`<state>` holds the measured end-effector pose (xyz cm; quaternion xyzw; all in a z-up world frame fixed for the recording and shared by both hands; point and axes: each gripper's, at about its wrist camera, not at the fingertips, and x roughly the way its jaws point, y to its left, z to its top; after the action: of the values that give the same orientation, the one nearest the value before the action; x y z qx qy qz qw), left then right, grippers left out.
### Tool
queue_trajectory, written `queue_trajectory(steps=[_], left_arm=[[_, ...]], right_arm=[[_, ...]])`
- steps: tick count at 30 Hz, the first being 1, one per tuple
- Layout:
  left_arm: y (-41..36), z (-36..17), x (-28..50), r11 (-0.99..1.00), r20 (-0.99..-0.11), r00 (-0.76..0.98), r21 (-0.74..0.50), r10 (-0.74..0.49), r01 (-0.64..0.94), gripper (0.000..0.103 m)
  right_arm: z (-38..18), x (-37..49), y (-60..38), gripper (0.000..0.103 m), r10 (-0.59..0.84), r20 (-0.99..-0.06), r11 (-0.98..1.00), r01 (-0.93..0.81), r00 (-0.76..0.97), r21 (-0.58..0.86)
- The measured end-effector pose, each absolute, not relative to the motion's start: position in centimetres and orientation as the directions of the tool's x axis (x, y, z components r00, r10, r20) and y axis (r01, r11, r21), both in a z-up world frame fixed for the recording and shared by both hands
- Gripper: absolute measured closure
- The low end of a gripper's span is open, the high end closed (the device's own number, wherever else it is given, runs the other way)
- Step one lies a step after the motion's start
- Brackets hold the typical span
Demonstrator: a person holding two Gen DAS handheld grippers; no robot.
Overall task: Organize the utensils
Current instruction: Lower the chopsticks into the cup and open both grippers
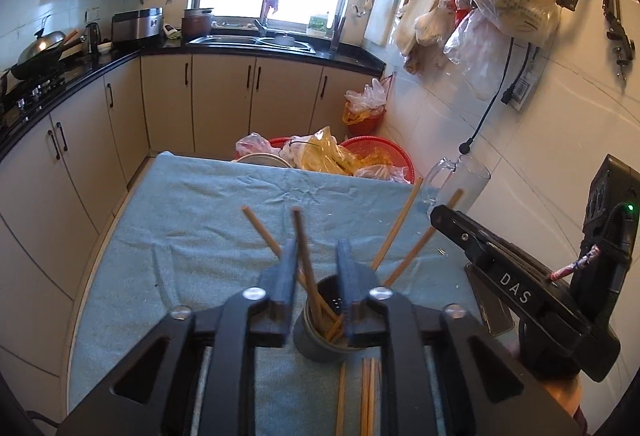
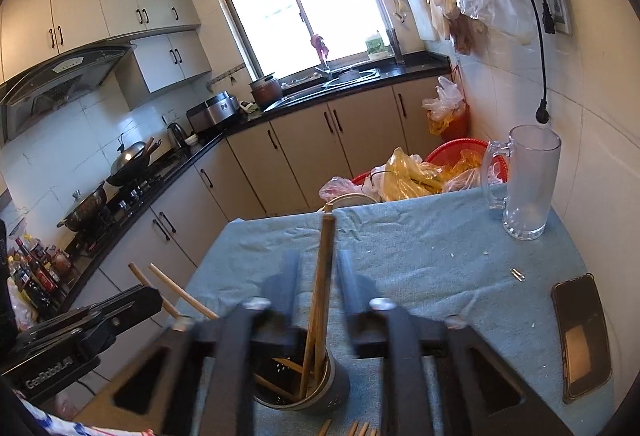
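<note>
A dark metal utensil holder (image 1: pixel 320 340) stands on the blue cloth, with several wooden chopsticks (image 1: pixel 306 260) leaning out of it. My left gripper (image 1: pixel 318 256) is open, its fingers on either side of the holder's mouth. Loose chopsticks (image 1: pixel 366 396) lie on the cloth just in front of the holder. In the right wrist view the holder (image 2: pixel 304 384) sits below my right gripper (image 2: pixel 318 268), which is open with upright chopsticks (image 2: pixel 320 292) standing between its fingers. The right gripper's body shows in the left wrist view (image 1: pixel 520 284).
A glass mug (image 2: pixel 524 179) stands at the table's far right corner. A phone (image 2: pixel 582 336) lies on the cloth at the right. Red baskets with plastic bags (image 2: pixel 416 171) sit beyond the far edge. The tiled wall is close on the right.
</note>
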<state>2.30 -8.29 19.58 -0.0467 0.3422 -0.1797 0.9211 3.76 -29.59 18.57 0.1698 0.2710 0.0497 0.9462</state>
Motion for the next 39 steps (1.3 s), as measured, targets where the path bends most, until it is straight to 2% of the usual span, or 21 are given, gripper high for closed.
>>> queue_trajectory(steps=[7, 12, 22, 32, 39], left_arm=[[-7.2, 20.2, -0.4, 0.951, -0.59, 0.747, -0.156, -0.307, 0.268, 0.063], [-5.8, 20.5, -2.5, 0.966, -0.569, 0.781, -0.128, -0.258, 0.225, 0.054], [-4.2, 19.9, -6.8, 0.987, -0.539, 0.83, -0.013, -0.142, 0.16, 0.047], [-4.4, 18.8, -9.3, 0.982, -0.551, 0.822, 0.025, -0.141, 0.185, 0.039], [-4.4, 17.9, -9.8, 0.983, -0.587, 0.798, 0.024, -0.136, 0.185, 0.037]], right_arm=[[19.7, 2.2, -29.5, 0.059, 0.168, -0.478, 0.943, 0.001, 0.862, 0.332], [20.3, 0.4, -29.6, 0.052, 0.152, -0.465, 0.947, 0.006, 0.872, 0.32], [19.7, -3.9, -29.7, 0.046, 0.123, -0.479, 0.957, 0.023, 0.869, 0.288], [16.2, -7.0, -31.3, 0.045, 0.105, -0.548, 0.944, 0.09, 0.83, 0.318], [14.8, -8.6, -32.5, 0.044, 0.088, -0.581, 0.933, 0.138, 0.809, 0.334]])
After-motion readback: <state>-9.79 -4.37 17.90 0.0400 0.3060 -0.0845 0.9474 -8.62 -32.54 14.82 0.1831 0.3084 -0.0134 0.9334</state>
